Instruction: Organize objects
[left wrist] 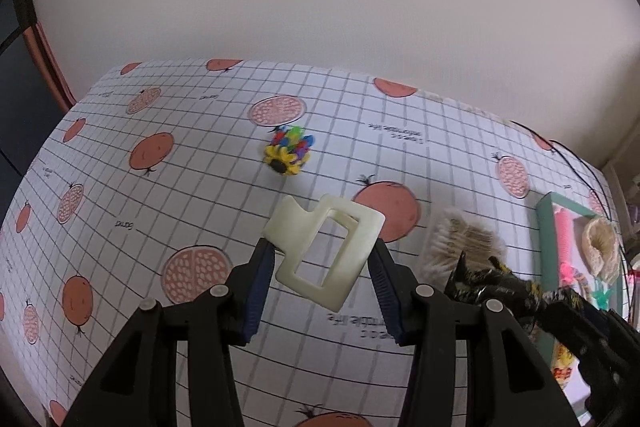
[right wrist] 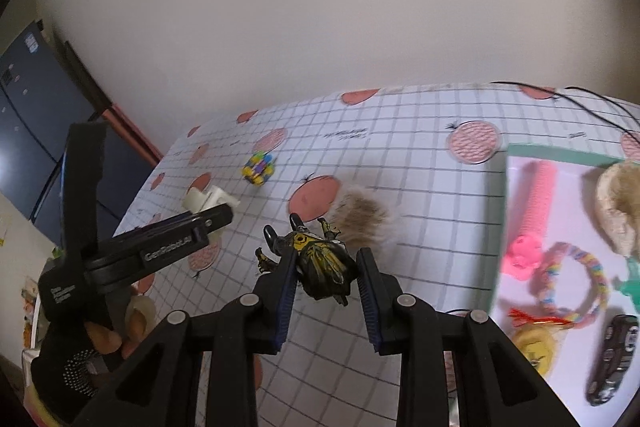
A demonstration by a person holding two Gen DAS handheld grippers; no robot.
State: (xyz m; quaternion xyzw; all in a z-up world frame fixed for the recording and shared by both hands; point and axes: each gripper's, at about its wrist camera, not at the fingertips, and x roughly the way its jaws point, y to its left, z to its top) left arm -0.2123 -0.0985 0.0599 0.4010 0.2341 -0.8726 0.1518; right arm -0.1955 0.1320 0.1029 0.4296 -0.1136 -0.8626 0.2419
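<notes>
Blurred furry tuft (right wrist: 362, 217), perhaps a brush.

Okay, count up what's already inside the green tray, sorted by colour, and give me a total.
In the green tray, from the right wrist view:
Pink: 2, a ribbed roll and a small flower piece
Beige: 1, a fluffy scrunchie
Rainbow: 1, a braided bracelet
Yellow: 1, a charm on red string
Black: 1, a toy car
Teal: 1, a piece partly hidden
Total: 7
</notes>
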